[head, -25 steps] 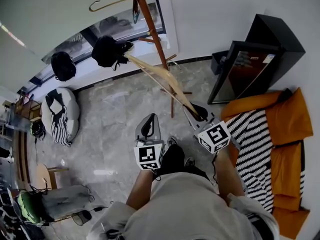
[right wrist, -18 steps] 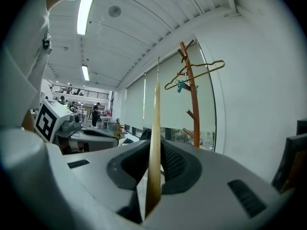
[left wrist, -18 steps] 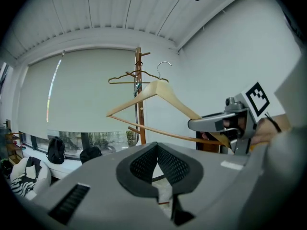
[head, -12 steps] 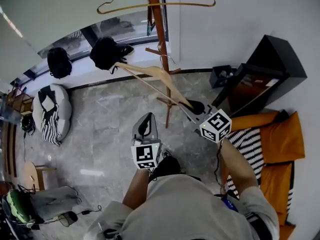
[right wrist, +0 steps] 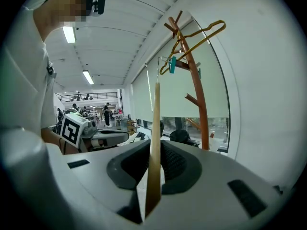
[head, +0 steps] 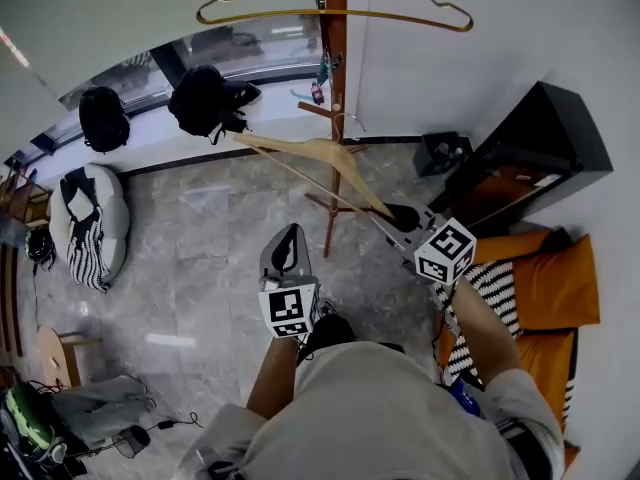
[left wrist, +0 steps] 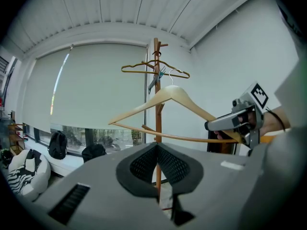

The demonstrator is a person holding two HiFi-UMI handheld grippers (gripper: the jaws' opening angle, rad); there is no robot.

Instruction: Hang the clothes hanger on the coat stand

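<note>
A pale wooden clothes hanger [head: 310, 153] sticks out level, up and left from my right gripper [head: 385, 211], which is shut on one end of it. In the right gripper view the hanger [right wrist: 156, 109] stands edge-on between the pads. The wooden coat stand [head: 335, 68] rises just beyond the hanger, with its pegs above it. A gold wire hanger [head: 260, 13] hangs on the stand's top. My left gripper [head: 290, 231] is held lower left of the hanger, its jaws together with nothing in them. The left gripper view shows the hanger [left wrist: 172, 92] in front of the pole [left wrist: 157, 56].
Two black backpacks [head: 205, 100] sit on the window sill behind the stand. A beanbag with striped cloth [head: 85, 228] lies at the left. A black cabinet [head: 530, 158] and an orange sofa [head: 560, 288] stand at the right. A blue clip [head: 318, 90] hangs on a peg.
Both grippers and the person have moved toward the coat stand, which now sits nearer the middle of the head view. The wooden hanger has stayed in the right gripper.
</note>
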